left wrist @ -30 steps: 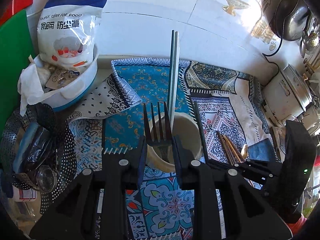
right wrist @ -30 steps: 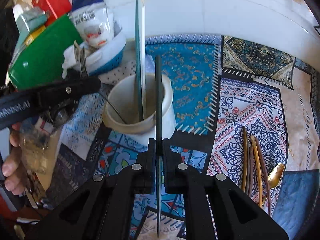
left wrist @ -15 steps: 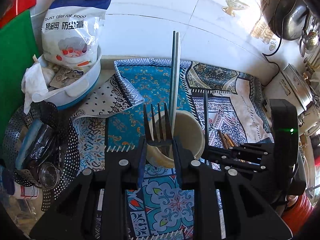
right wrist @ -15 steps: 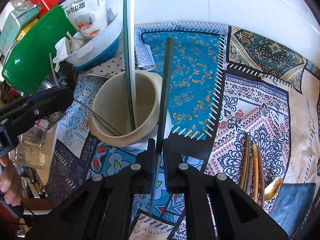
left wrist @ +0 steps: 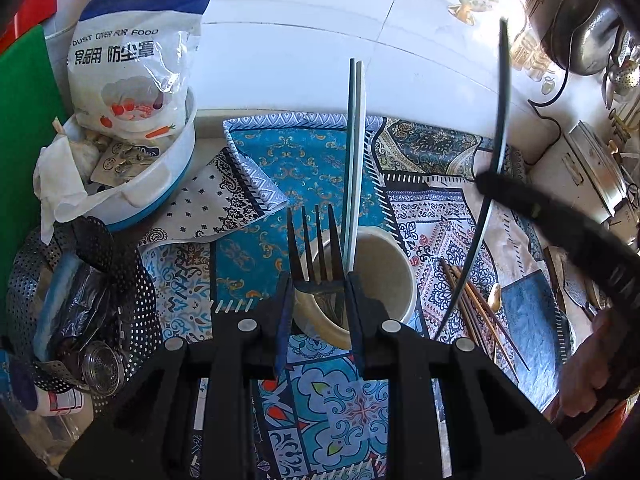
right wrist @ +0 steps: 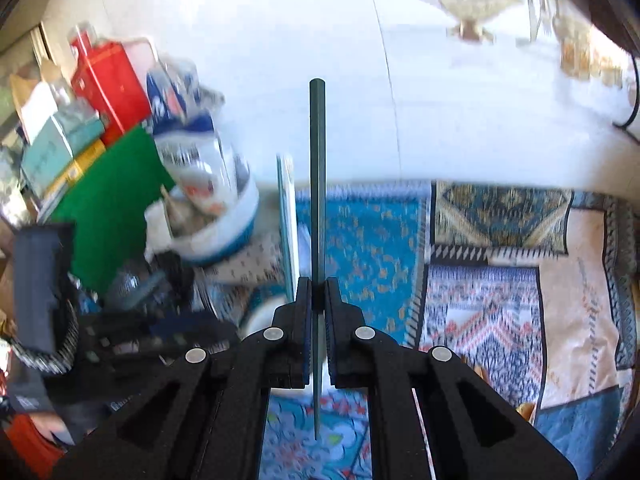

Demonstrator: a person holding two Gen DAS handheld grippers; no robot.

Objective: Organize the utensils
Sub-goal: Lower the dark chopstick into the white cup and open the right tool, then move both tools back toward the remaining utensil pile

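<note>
Chopstick [left wrist: 502, 120], dark and thin, is the thing in hand; in the left wrist view it stands tilted to the right of the cup [left wrist: 394, 280], pinched near its middle by the right gripper [left wrist: 486, 184], its thin end hanging above the loose chopsticks [left wrist: 476, 308] that lie on the desk [left wrist: 360, 404] just right of the cup. The left gripper [left wrist: 318, 284] holds a fork [left wrist: 314, 244] tines-up at the cup's near rim, jaws pinching its neck, handle down inside the cup. A pale pair [left wrist: 355, 152] already stands in the cup, leaning on its far rim. To place the dark one well, I judge it should be brought over the cup's open right half, thin end down, clear of the fork and the pair, and lowered before letting go. In the right wrist view, blurred, the right gripper [right wrist: 318, 300] has its jaws pressed on the chopstick [right wrist: 318, 184], which runs straight up and down between them, thick end up. The pale pair [right wrist: 289, 216] shows just left of it; the cup is mostly hidden behind the jaws. A tip could catch the rim, so keep it upright.
</note>
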